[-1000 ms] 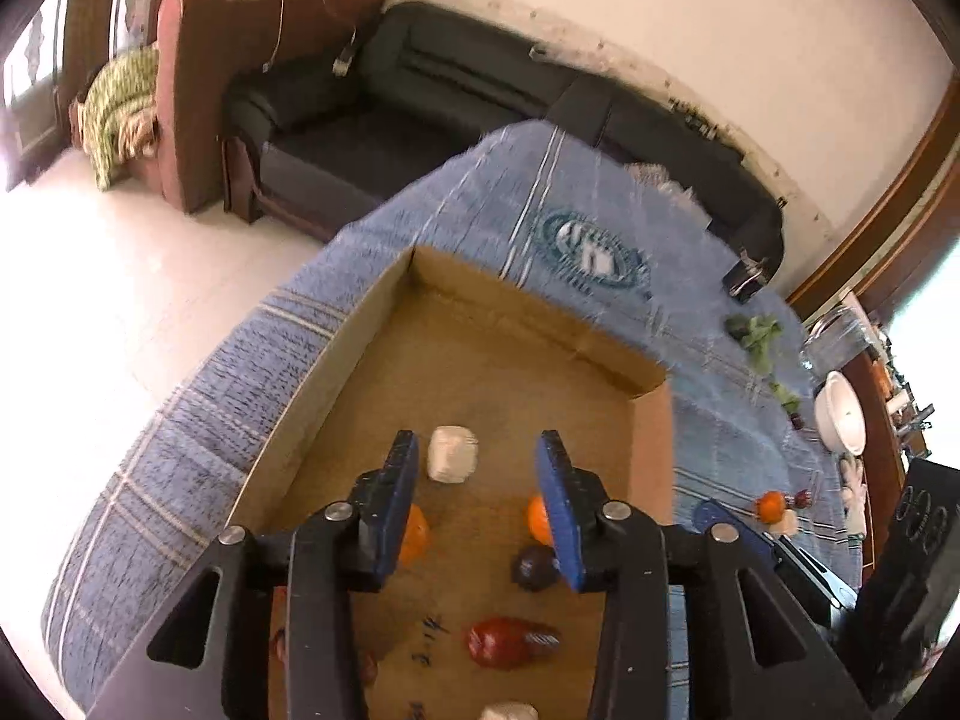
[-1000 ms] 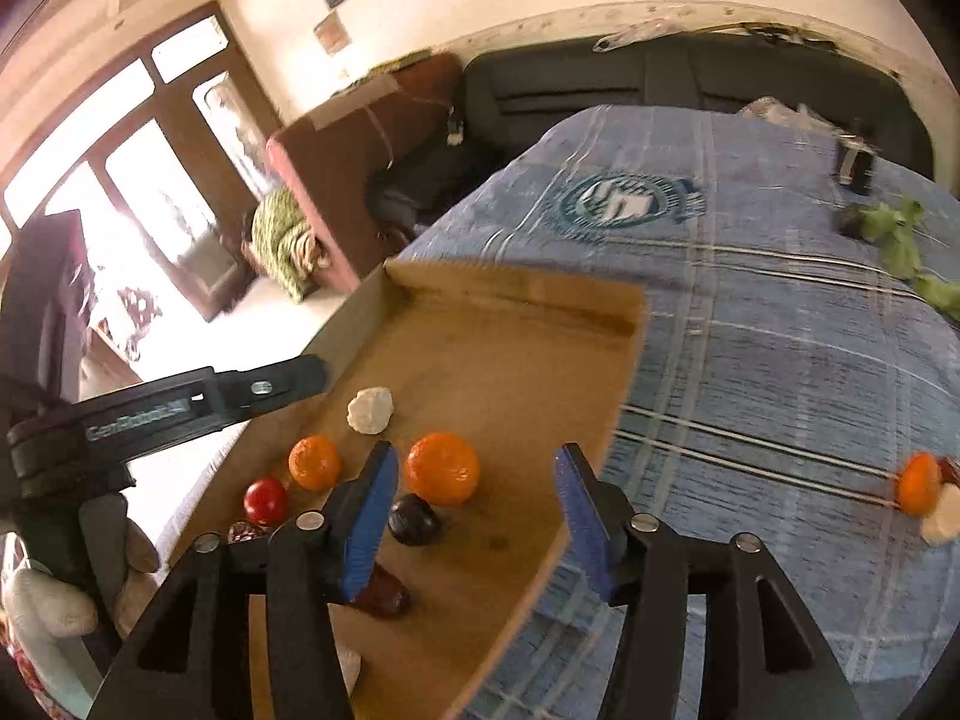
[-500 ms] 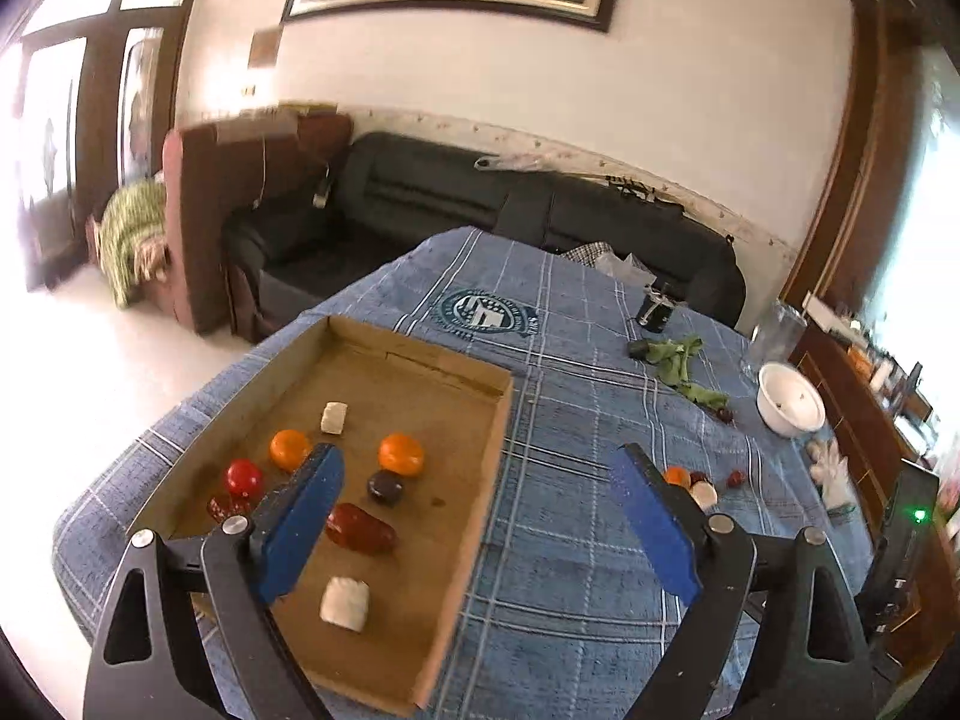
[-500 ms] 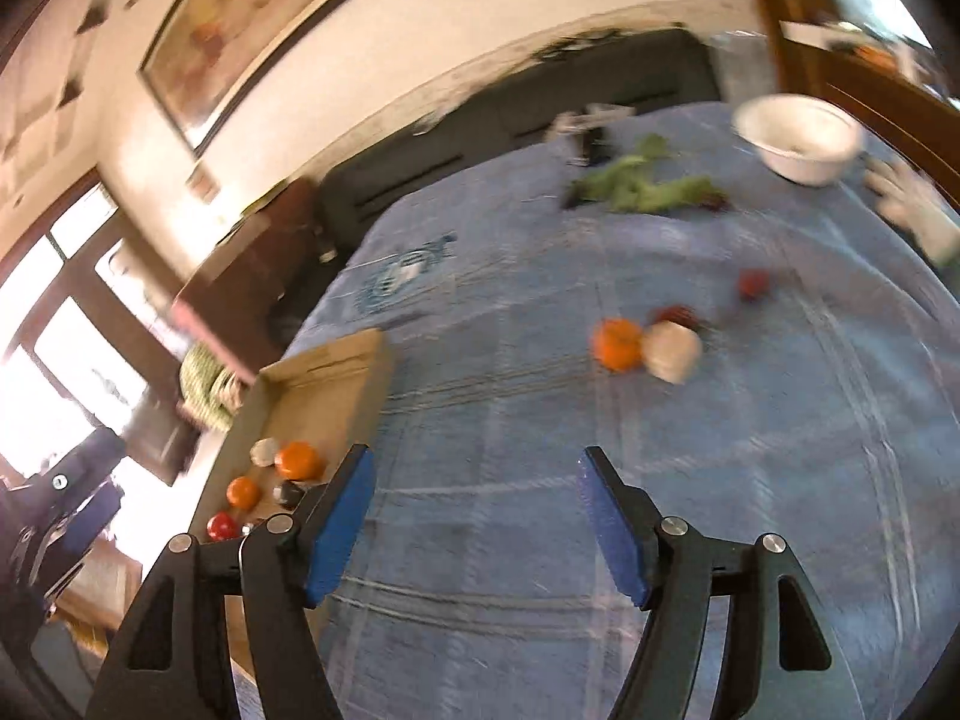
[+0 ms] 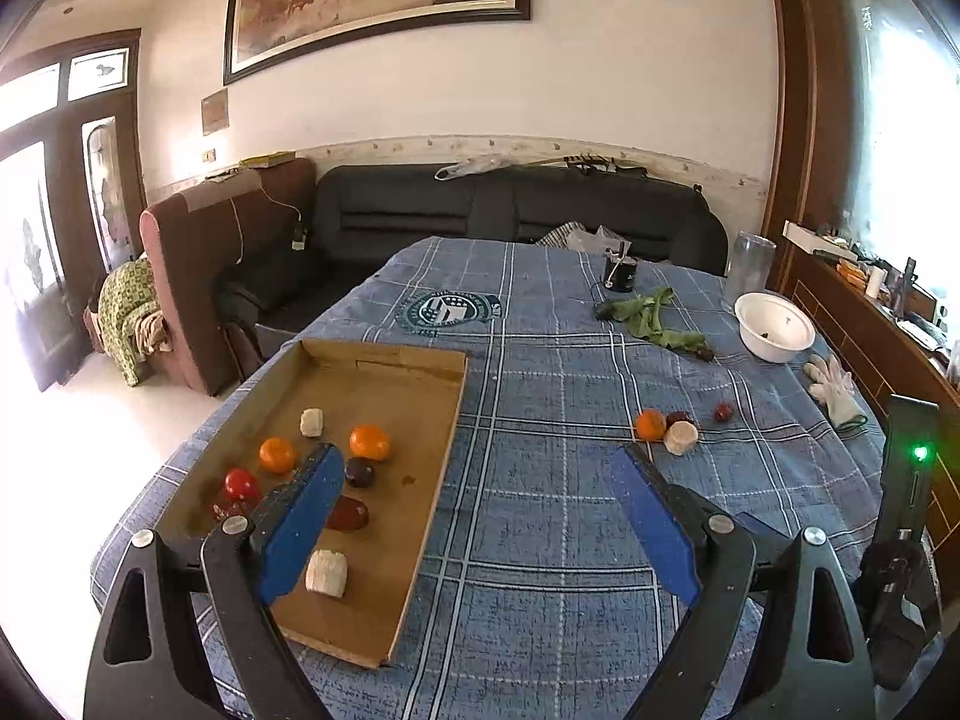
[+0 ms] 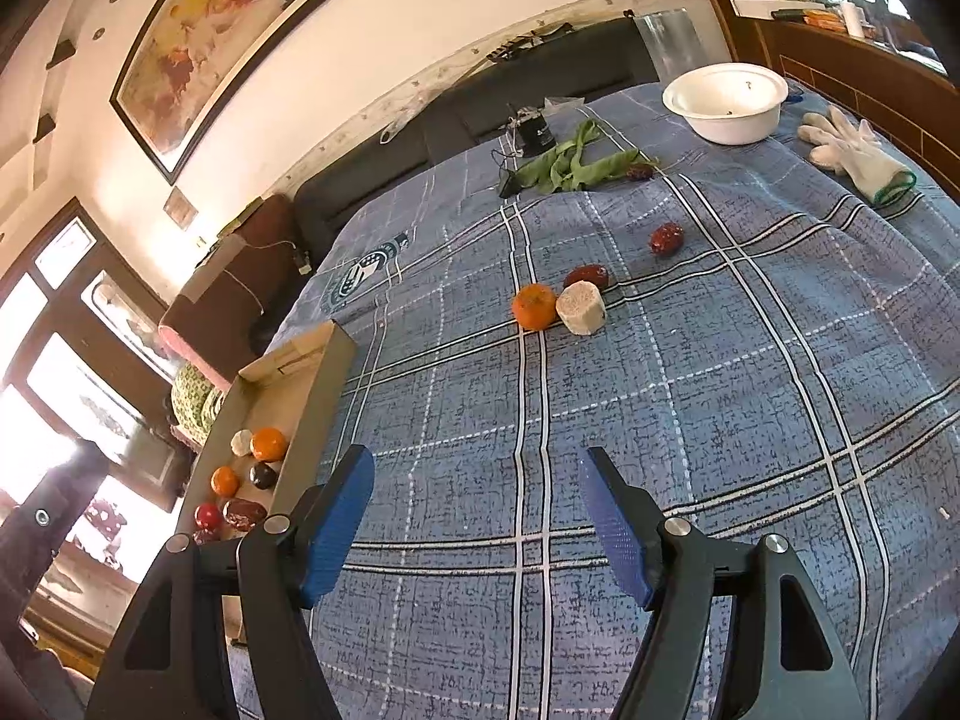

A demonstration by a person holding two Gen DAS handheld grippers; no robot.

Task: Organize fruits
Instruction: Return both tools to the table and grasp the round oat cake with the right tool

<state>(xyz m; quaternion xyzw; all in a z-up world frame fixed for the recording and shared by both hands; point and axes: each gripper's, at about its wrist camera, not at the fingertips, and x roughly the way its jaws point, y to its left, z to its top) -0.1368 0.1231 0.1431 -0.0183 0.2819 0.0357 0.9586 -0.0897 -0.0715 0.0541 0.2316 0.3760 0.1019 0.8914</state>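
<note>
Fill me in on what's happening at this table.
A person holds two handheld grippers over a table with a blue plaid cloth, sorting fruit into a shallow cardboard tray. The tray already holds several pieces. An orange mandarin, a white cut chunk and two dark red dates lie on the cloth. The left gripper and right gripper are both open and empty; the right one's jaws have just been opening.

The blue plaid cloth (image 6: pixel 720 420) carries a cardboard tray (image 5: pixel 444 450), bowl (image 6: pixel 726 102), glove (image 6: pixel 852 150), and perhaps 4 fruits (image 6: pixel 534 306).
</note>
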